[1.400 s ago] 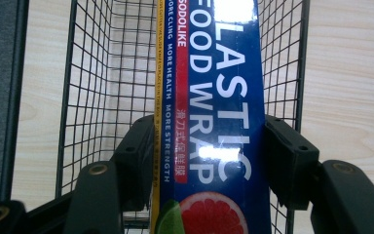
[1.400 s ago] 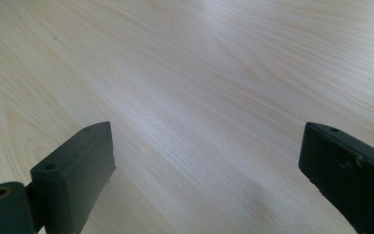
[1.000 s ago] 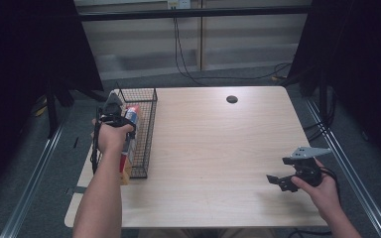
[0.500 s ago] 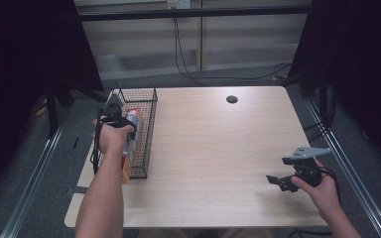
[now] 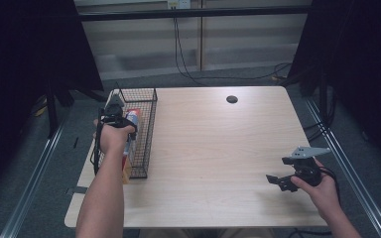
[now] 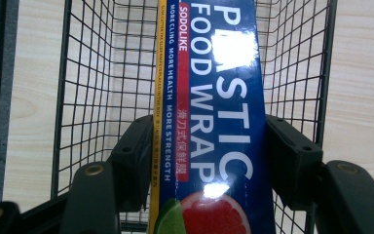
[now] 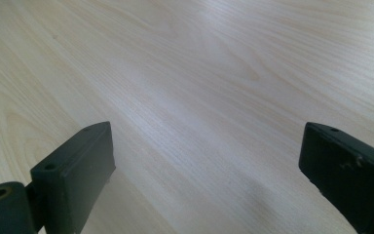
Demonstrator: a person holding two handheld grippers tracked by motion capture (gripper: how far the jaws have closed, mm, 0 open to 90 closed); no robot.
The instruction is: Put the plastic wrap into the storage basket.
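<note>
A long blue box of plastic food wrap (image 6: pixel 214 97) lies lengthwise in a black wire basket (image 6: pixel 102 73) at the table's left edge. My left gripper (image 6: pixel 209 141) is over the basket (image 5: pixel 148 129), and its pads touch both long sides of the box (image 5: pixel 132 119). Its jaws have just been opening a little, with the box still between them. My right gripper (image 5: pixel 277 181) hovers low over the bare wood at the front right. Its jaws stand wide apart in the right gripper view (image 7: pixel 207 161), with nothing between them.
The light wooden table (image 5: pixel 218 144) has a black round grommet (image 5: pixel 231 99) near its far edge. Dark curtains and floor rails flank both sides, and cables hang at the back wall.
</note>
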